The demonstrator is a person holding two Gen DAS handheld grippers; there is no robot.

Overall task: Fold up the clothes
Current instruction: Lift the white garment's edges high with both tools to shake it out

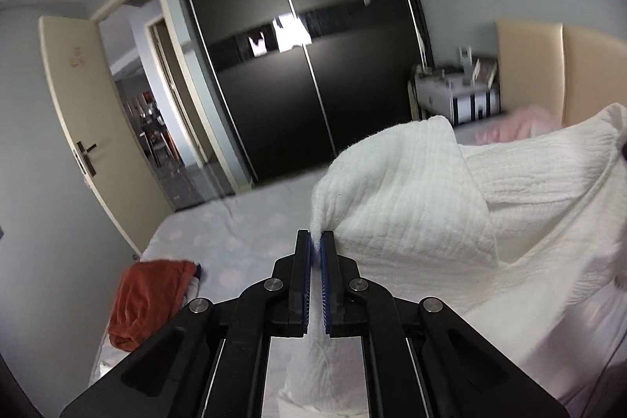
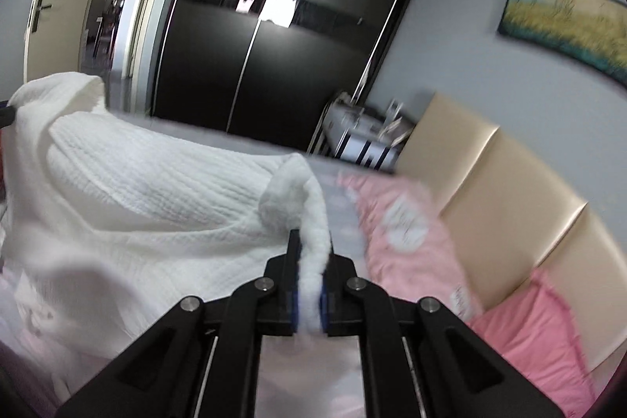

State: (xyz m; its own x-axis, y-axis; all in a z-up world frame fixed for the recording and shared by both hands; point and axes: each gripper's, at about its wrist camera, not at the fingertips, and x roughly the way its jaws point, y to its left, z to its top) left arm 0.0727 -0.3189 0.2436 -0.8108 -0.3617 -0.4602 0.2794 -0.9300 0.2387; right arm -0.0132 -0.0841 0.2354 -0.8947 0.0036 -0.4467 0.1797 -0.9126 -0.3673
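Grippers both clamped: your left gripper point(image 1: 316, 236) pinches one edge of the white textured garment point(image 1: 411, 190) between its blue pads, your right gripper point(image 2: 312, 241) is closed on a bunched fold of the same cloth at the other end. Garment hangs stretched between the two, lifted above the pale patterned bed sheet point(image 1: 235, 234), sagging in the middle. Orange cloth point(image 1: 149, 300) lies at the bed's near-left edge, pink bedding point(image 2: 411, 222) sits by the beige headboard point(image 2: 509, 183), black wardrobe point(image 1: 294, 46) behind.
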